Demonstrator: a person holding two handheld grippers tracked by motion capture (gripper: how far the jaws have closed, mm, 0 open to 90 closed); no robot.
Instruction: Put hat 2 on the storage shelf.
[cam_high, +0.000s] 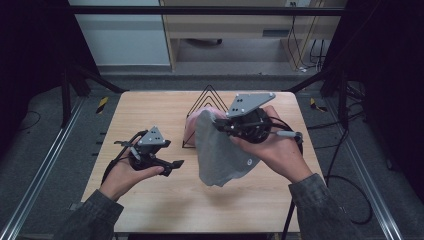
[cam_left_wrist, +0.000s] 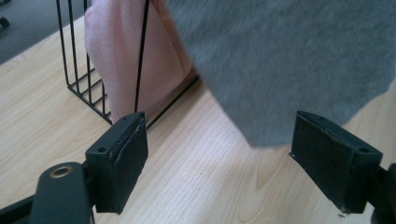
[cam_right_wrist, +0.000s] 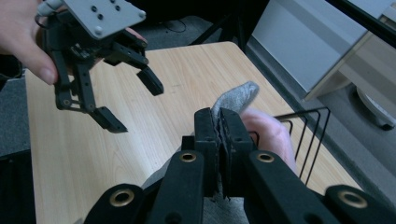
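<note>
The wooden table (cam_high: 150, 200) carries a black wire rack (cam_high: 200, 107) near its far middle, with a pink cloth (cam_high: 192, 127) draped inside the rack's triangular frame. A grey cloth (cam_high: 220, 150) hangs in front of the rack, lifted clear of the tabletop by one upper corner so that its length falls free; its lower edge seems to hover just above the wood. The right gripper (cam_high: 222, 125) has its jaws pressed together on that corner, the pinched fabric showing as a tuft above the pads in the right gripper view, presumably to hold the piece open for a second grasp. The left gripper (cam_high: 172, 165) sits low at the left, jaws spread wide and holding nothing, aimed toward the hanging cloth's lower edge. The rack's wires and the pink cloth stand just behind the grey cloth and could snag it if it swings back.
</note>
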